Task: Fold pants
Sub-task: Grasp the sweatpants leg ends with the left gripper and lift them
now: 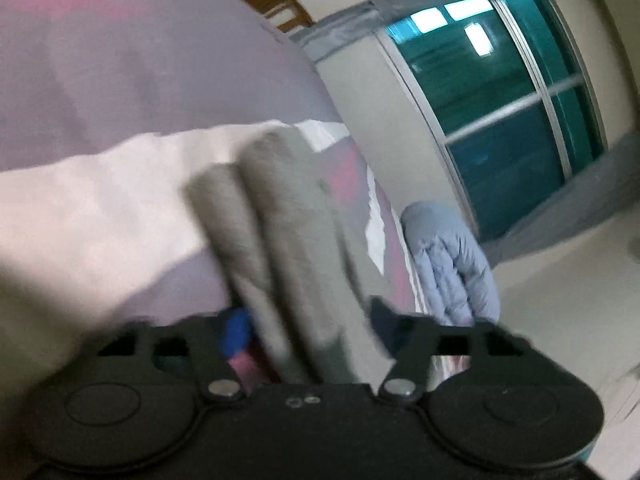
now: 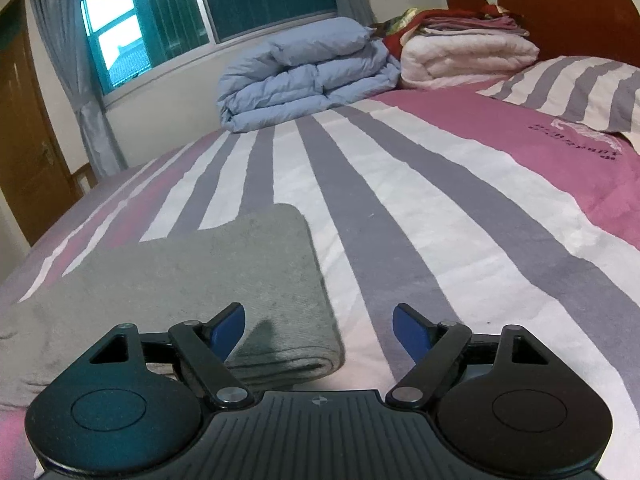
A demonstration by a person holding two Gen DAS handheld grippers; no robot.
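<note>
On the striped bed (image 2: 420,200): grey pants (image 2: 192,288) lie folded flat at its near left part, both grippers beside them.

Right gripper (image 2: 319,330) stands wide apart, nothing between its blue pads (image 2: 410,330); the left pad sits over the folded edge of the pants, the right pad over bare bedcover, and the rounded fold of the pants lies just ahead of the gripper body. Left gripper (image 1: 308,320), seen in a blurred and tilted view, has grey pants fabric (image 1: 280,240) bunched between its spread fingers; whether it clamps the cloth cannot be told. At the far side of the bed, a folded blue duvet (image 2: 304,76) rests below the window (image 2: 208,4), touching a white folded quilt (image 2: 468,56). A striped pillow (image 2: 572,92) lies at the right.
</note>
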